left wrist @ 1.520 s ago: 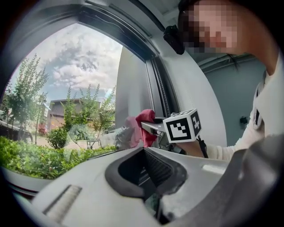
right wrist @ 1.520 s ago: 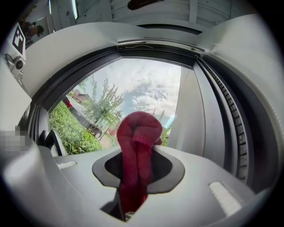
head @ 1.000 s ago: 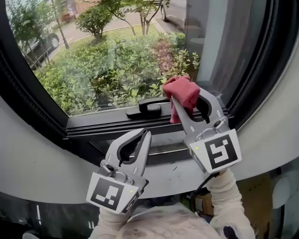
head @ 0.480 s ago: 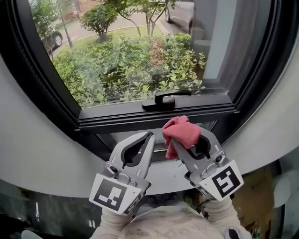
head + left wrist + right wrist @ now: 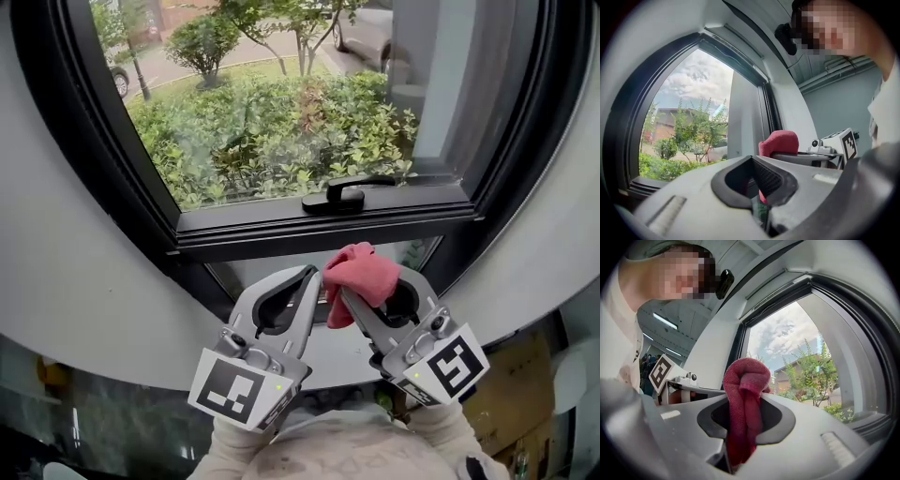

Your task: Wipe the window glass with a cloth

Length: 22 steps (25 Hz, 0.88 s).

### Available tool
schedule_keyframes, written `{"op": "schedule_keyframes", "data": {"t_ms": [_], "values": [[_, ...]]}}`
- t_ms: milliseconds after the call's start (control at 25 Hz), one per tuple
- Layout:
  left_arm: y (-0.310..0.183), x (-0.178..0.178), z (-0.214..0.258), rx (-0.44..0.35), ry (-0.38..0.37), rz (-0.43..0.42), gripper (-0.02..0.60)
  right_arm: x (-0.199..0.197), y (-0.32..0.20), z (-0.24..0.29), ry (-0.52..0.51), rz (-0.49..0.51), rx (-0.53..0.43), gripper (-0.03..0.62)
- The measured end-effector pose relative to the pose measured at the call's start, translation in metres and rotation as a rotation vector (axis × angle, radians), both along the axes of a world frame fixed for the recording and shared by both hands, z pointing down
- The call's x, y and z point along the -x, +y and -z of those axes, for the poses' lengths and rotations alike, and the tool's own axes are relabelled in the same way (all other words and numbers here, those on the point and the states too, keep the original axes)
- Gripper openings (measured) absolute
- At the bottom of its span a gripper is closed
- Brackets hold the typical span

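Cloth (image 5: 357,271) in the right gripper (image 5: 367,289), below the window glass (image 5: 281,122).
The right gripper's jaws were clamped on the bunched red cloth, which bulged above their tips and hung down between them, in front of the dark lower frame (image 5: 281,234) and clear of the pane. The left gripper (image 5: 305,277), just beside it, had its jaws pressed together on nothing. A black handle (image 5: 342,196) sat on the frame above the cloth.

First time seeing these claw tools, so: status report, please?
Right gripper shut on red cloth. Left gripper shut, empty. Cloth held below window glass, not touching it. Nothing in the way.
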<state>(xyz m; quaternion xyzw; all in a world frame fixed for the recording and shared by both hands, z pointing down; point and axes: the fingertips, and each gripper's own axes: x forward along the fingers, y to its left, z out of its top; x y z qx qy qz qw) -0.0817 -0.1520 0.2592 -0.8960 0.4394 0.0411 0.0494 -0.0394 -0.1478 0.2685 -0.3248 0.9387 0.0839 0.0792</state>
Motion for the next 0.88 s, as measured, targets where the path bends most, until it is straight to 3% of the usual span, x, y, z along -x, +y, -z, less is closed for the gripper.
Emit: {"op": "schedule_keyframes", "data": {"t_ms": [880], "values": [[-0.0016,0.0052,-0.0038,0.013,-0.005,0.015,0.002,0.0037,-0.0005,-0.0066,-0.005,0.013,0.019,0.118]]}}
